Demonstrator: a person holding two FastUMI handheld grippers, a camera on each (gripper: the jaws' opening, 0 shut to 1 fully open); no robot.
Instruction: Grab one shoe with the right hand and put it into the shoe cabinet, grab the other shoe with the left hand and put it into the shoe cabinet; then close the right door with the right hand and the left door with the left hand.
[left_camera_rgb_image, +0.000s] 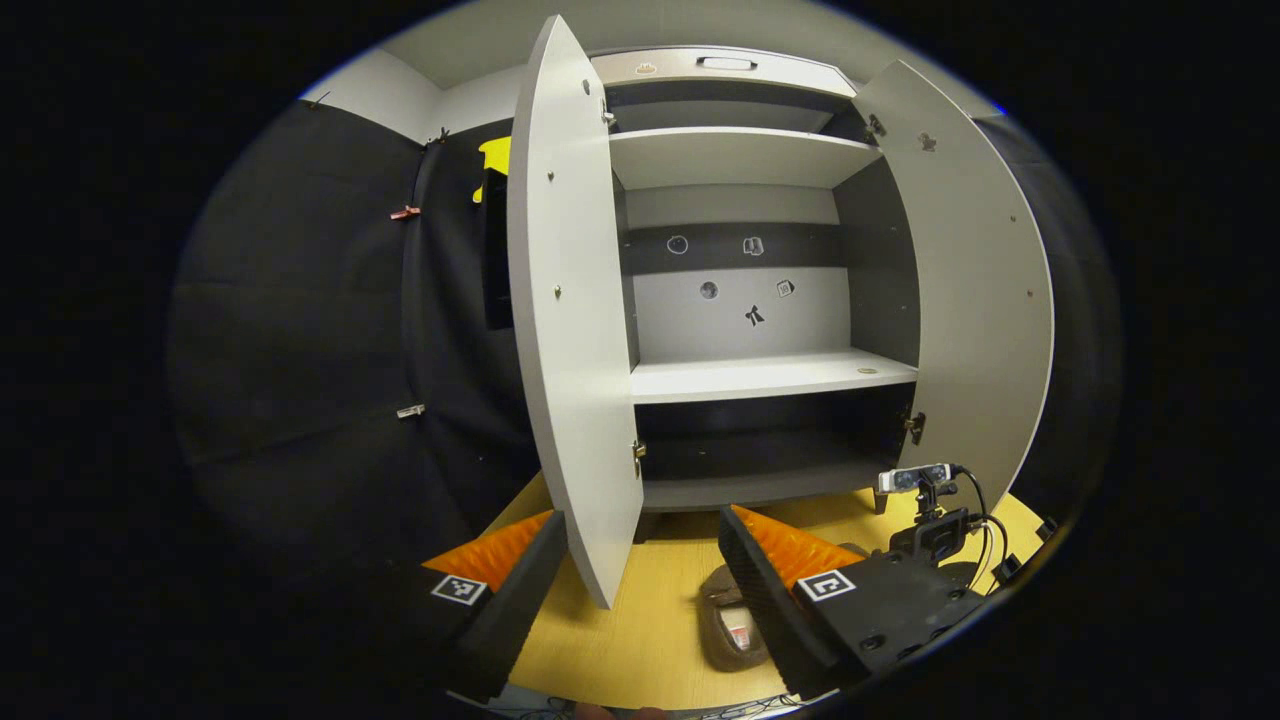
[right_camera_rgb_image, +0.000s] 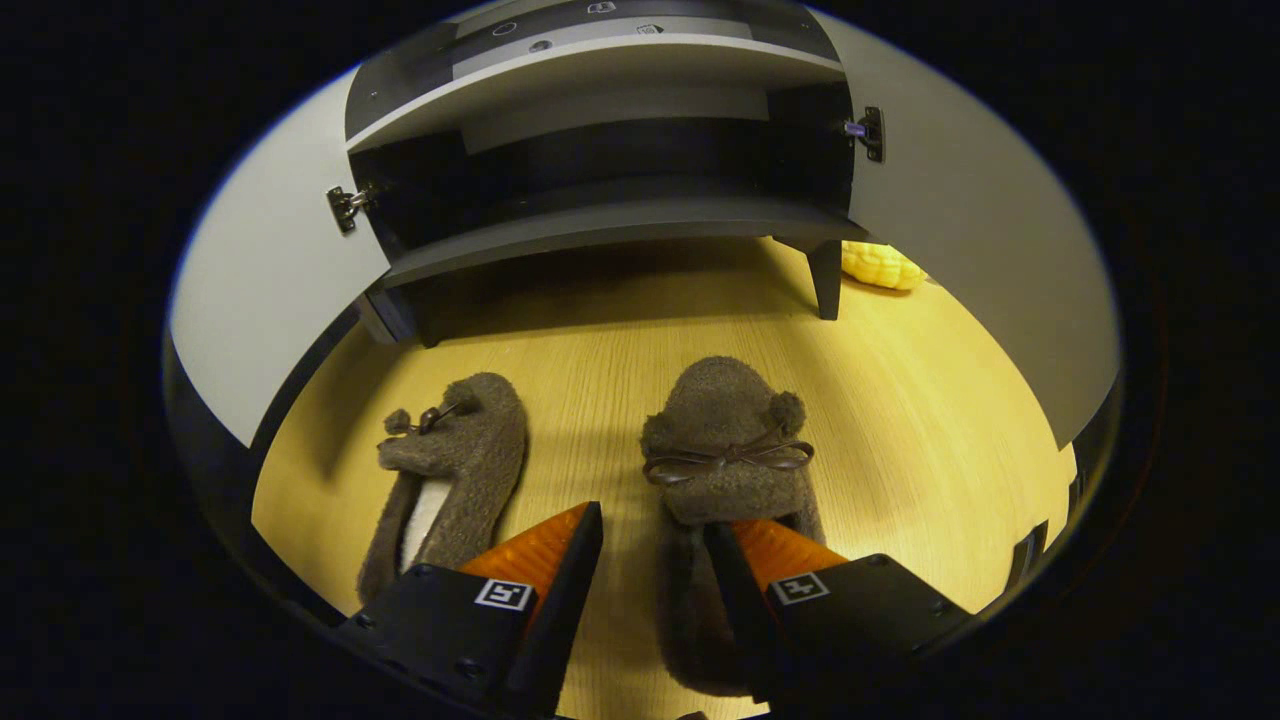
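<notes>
Slippage threatened: right gripper (right_camera_rgb_image: 652, 560), open, straddled only the fuzzy shoe's (right_camera_rgb_image: 725, 440) soft wall; left gripper (left_camera_rgb_image: 640, 575) hung open, empty.

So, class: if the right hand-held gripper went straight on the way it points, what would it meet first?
Probably the slipper with the bow, lying between its open fingers; depth is unclear.

Dim, sharp fisheye frames bowing edges; light perhaps from overhead.
</notes>
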